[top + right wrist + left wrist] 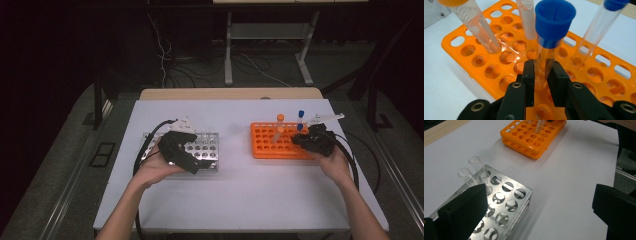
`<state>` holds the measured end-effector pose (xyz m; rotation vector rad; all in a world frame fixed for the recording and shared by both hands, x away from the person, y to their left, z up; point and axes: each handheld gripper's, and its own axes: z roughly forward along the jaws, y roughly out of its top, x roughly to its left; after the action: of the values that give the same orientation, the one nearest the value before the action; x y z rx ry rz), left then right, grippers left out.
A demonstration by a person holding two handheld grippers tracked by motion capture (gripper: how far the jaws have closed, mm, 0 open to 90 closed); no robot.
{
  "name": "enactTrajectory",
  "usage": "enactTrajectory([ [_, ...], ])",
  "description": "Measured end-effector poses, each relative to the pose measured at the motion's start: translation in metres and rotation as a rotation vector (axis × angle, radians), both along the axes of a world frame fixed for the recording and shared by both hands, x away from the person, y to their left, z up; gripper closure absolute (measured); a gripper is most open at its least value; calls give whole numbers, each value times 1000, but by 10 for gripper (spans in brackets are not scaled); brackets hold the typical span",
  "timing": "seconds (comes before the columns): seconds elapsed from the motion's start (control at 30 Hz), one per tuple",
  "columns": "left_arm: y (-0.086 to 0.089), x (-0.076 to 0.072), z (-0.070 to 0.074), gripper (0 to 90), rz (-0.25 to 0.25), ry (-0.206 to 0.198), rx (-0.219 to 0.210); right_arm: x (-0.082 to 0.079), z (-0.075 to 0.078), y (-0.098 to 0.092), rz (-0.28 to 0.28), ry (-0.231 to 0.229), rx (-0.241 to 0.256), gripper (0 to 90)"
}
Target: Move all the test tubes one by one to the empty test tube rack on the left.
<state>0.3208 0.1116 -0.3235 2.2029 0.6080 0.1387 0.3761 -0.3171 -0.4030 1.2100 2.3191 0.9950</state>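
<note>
Right gripper point(541, 75) pinches blue-capped tube point(550, 42) over orange rack point(456, 37); left gripper point(539, 207) spread wide by metal rack point(506, 197). Keep tube vertical, move slow, w/o knocking neighbours.

I can read no words or numbers; the graduation marks on my orange-capped tube point(474, 22) are too blurred.
</note>
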Motion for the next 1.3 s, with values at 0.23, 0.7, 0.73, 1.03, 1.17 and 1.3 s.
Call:
enactTrajectory([
  [0.23, 1, 0, 1, 0, 3, 2, -2, -2, 8, -7, -4, 14, 53, 761],
  [0.7, 0, -1, 5, 0, 0, -5, 3, -24, 45, -16, 41, 22, 93, 762],
  [0.73, 0, -1, 5, 0, -1, -5, 4, -26, 47, -15, 47, 22, 92, 761],
  [1.03, -3, -2, 6, 0, -9, -6, 8, -50, 66, -2, 126, 17, 87, 761],
  [1.17, -4, -2, 7, 0, -15, -9, 9, -58, 71, 5, 160, 30, 82, 761],
  [1.3, -6, -2, 9, 0, -20, -12, 11, -65, 76, 15, 202, 42, 78, 761],
])
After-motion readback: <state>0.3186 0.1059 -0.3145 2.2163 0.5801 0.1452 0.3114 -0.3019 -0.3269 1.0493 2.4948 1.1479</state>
